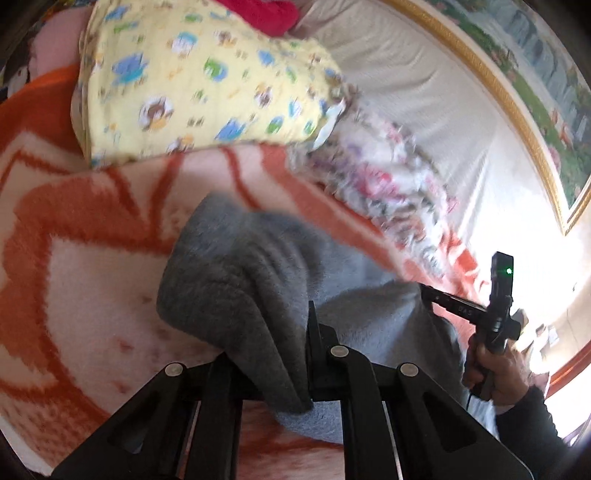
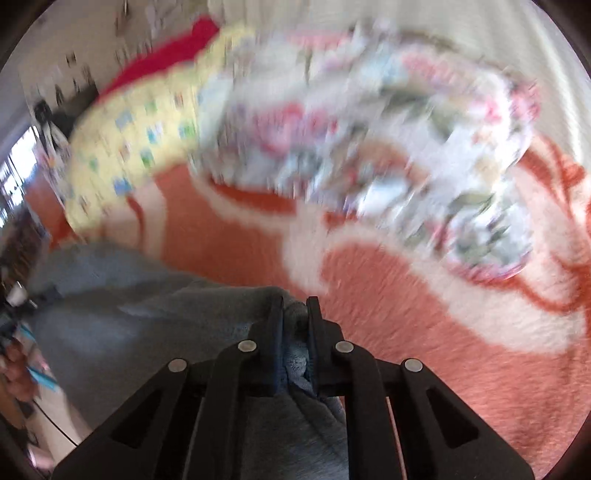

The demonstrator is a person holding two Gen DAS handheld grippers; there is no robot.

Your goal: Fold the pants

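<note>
Grey fleece pants (image 1: 236, 266) lie bunched on an orange and white blanket (image 1: 92, 258). My left gripper (image 1: 291, 332) is shut on a thick fold of them; the cloth drapes over and hides its left finger. At the right of the left wrist view, a hand (image 1: 495, 365) holds my right gripper (image 1: 428, 290), whose tips bite into the far edge of the pants. In the right wrist view my right gripper (image 2: 295, 314) is shut on a pinch of the grey pants (image 2: 129, 325), with cloth squeezed between both fingers above the blanket (image 2: 406, 295).
A yellow cartoon-print pillow (image 1: 192, 74) and a floral pillow (image 1: 388, 184) lie behind the pants. A red item (image 1: 258, 14) sits behind the yellow pillow. A white cloth (image 1: 406, 74) and a gold-framed picture (image 1: 535, 92) stand at the back right.
</note>
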